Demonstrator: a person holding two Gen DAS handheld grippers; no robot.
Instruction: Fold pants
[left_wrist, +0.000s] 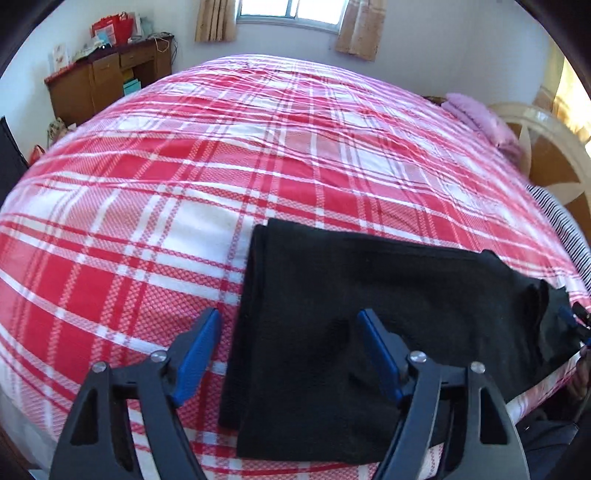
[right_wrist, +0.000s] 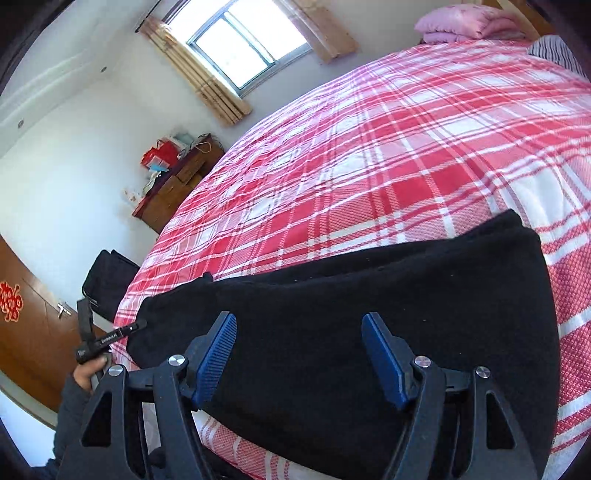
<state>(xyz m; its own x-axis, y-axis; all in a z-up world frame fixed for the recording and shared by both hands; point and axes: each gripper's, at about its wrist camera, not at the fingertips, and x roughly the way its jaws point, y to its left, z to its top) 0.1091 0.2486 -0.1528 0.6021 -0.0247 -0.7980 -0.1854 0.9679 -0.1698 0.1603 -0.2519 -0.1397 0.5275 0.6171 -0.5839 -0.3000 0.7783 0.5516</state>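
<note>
**Folded pants on the bed, both grippers open above them**

Your pants (left_wrist: 332, 295) lie folded into a black rectangle near the front edge of the bed (left_wrist: 147, 192), on its red and white plaid cover. In the left wrist view the neat folded end points toward the middle of the bed, and the looser end trails off to the right edge of the picture.

Your left gripper (left_wrist: 288, 332) hangs over the near left corner of the pants with its jaws spread and nothing between them. One blue pad sits over the plaid cover just beside the cloth; the other sits over the black fabric. Whether that pad brushes the cloth is hard to tell from this angle.

Your right gripper (right_wrist: 299, 339) is also released, jaws wide, both pads hovering over the dark fabric with no fold pinched between them. From this side the pants (right_wrist: 369, 302) fill the lower part of the view.

In the right wrist view, your other hand (right_wrist: 88, 369) appears at the lower left, wrapped around its gripper handle by the edge of the bed.

A wooden desk (left_wrist: 107, 77) stands against the far wall, and a pink quilt (right_wrist: 469, 22) is stacked at the head of the bed.
</note>
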